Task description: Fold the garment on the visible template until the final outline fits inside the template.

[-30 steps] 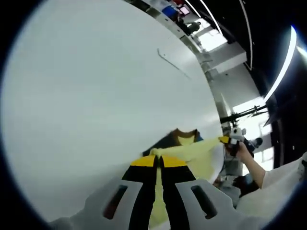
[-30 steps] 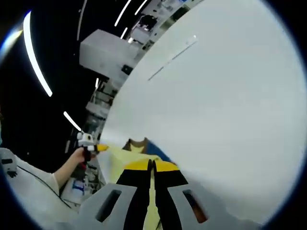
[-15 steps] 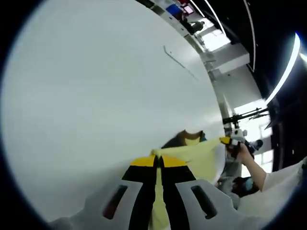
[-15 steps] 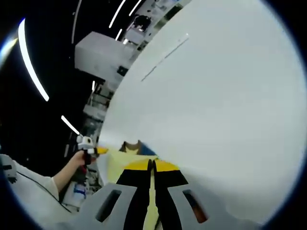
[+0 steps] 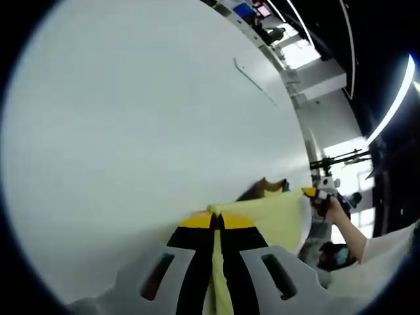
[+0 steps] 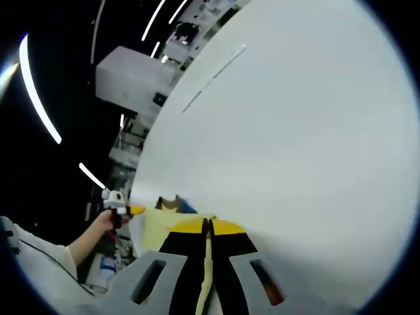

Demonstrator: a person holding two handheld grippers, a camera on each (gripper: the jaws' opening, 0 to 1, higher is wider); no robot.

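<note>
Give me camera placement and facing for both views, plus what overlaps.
Left gripper view: rides the left gripper, looks along its shut jaws over the white table; the right gripper and the person's hand show at right.
Right gripper view: rides the right gripper, facing the same table; the left gripper enters at left.
Shared: the yellow garment stretched between both grippers.

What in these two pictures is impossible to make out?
- Most of the yellow garment, left gripper view: hidden behind the left gripper.
- Template line, right gripper view: too faint and cut short to see its full outline.
- Dark collar patch: too small to identify.
- Background shelves: blurred.
</note>
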